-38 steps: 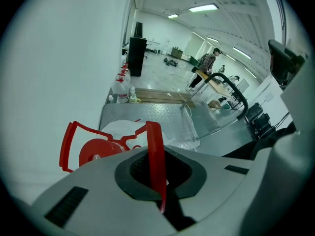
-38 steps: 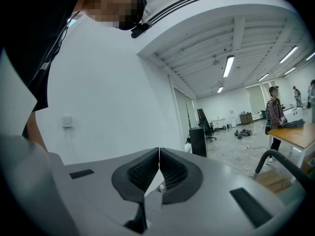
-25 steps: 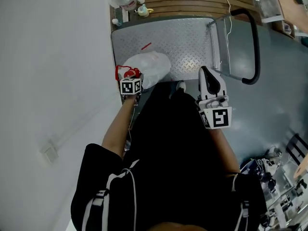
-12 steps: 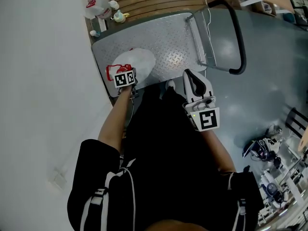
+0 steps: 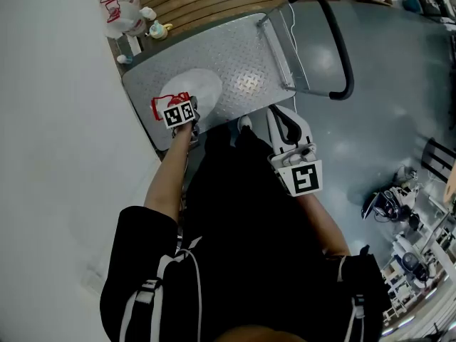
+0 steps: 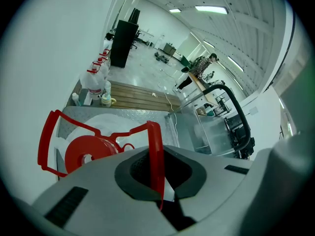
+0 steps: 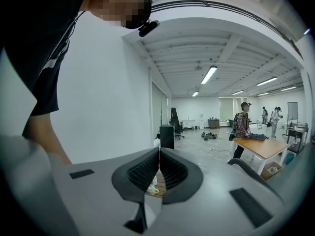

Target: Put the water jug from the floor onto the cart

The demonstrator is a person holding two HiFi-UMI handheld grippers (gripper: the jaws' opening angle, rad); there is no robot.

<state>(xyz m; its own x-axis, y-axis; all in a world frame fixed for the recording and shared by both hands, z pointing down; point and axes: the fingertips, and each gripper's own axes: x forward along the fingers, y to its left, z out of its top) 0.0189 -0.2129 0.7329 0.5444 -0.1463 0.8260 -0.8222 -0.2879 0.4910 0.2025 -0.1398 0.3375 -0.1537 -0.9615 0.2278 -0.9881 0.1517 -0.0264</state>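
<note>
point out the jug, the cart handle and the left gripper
jug (image 5: 203,87), head view, its white body
cart handle (image 5: 338,43), head view, the black bar
left gripper (image 6: 158,173), left gripper view, between jaws shut on the jug's red handle

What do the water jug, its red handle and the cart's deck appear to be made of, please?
Water jug: translucent whitish plastic, slightly glossy, judging by its milky see-through body. Red handle: thin moulded plastic, smooth, probably. Cart deck: metal tread plate, grey with a raised diamond pattern and shiny glare.

Water jug (image 5: 203,90) — part-hidden under left gripper (image 5: 177,110), far jugs (image 5: 120,13) cropped
</note>
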